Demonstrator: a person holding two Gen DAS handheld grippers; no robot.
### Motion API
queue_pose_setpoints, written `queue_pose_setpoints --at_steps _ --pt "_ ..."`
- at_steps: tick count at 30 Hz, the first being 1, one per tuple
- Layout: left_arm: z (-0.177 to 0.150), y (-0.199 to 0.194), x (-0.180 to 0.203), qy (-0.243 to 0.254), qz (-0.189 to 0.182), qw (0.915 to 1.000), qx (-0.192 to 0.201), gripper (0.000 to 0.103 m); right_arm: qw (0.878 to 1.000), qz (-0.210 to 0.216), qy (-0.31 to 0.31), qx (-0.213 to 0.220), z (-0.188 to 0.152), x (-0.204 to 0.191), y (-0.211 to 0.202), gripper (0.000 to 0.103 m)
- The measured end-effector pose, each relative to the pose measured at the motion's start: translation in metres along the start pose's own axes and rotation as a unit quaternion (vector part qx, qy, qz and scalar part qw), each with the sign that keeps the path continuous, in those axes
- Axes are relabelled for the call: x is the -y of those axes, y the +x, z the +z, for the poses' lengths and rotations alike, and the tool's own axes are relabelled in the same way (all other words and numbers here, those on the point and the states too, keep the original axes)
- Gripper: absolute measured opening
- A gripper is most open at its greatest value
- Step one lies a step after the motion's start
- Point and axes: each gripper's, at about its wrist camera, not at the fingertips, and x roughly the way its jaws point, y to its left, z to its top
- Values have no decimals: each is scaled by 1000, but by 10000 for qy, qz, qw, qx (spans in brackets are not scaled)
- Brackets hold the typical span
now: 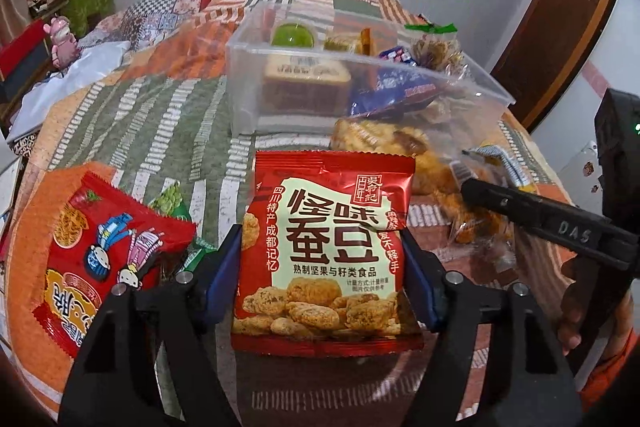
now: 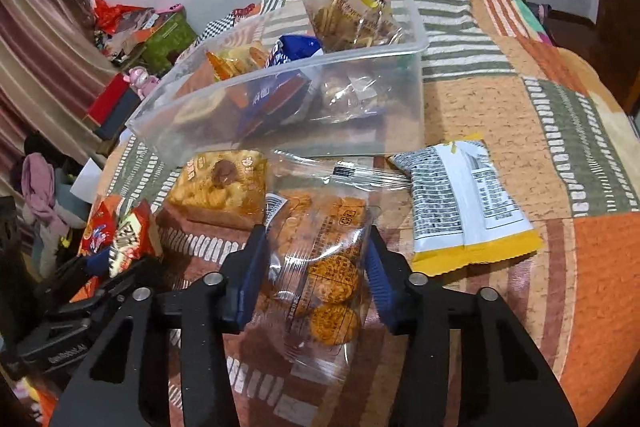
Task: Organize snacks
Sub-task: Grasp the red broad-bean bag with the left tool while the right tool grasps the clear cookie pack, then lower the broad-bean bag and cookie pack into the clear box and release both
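Nearest to me, my left gripper point(image 1: 322, 259) has its 2 blue pads pressed against the sides of a red foil packet printed with fried broad beans point(image 1: 326, 247), so I read it as clamped on that packet, which stands upright with its long axis pointing away from me. On the other side, my right gripper point(image 2: 316, 267) straddles a clear plastic bag of round orange crackers point(image 2: 320, 267); its pads sit against the bag's edges and the film looks pinched, so I judge it gripping too, though the bag may be resting partly on the patchwork bedspread point(image 2: 560, 147).

Just beyond, loose snacks lie on the cloth: a red noodle-snack packet with cartoon children point(image 1: 100, 255) to the left of my left gripper, a square cellophane-wrapped pastry point(image 2: 222, 187) ahead of the right one, and a white-and-yellow wrapper lying face down point(image 2: 468, 203) to its right.

Farther on sits the clear rectangular plastic bin point(image 1: 248, 87), already holding several snacks, among them a blue bag point(image 1: 400, 87) and a green jelly cup point(image 1: 292, 34). The bin lies straight ahead of both grippers, its long side facing me. From the right wrist view its near wall looks close behind the cracker bag, so I judge the right hand nearer; either packet needs lifting over that near rim before release.
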Motion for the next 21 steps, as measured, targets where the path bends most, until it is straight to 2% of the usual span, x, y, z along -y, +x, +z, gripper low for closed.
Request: queue_pose_setpoints --at_steps 7,12,21 --pt "10 -20 4 1 -60 9995 299 71 9998 -16 -108 151 0 -3 -13 39" --pt "23 -33 4 -7 -69 9986 517 71 9990 46 -172 420 5 -9 -36 39" --pt "59 -44 4 -29 -47 9963 856 71 9950 156 -425 885 33 -25 -59 40"
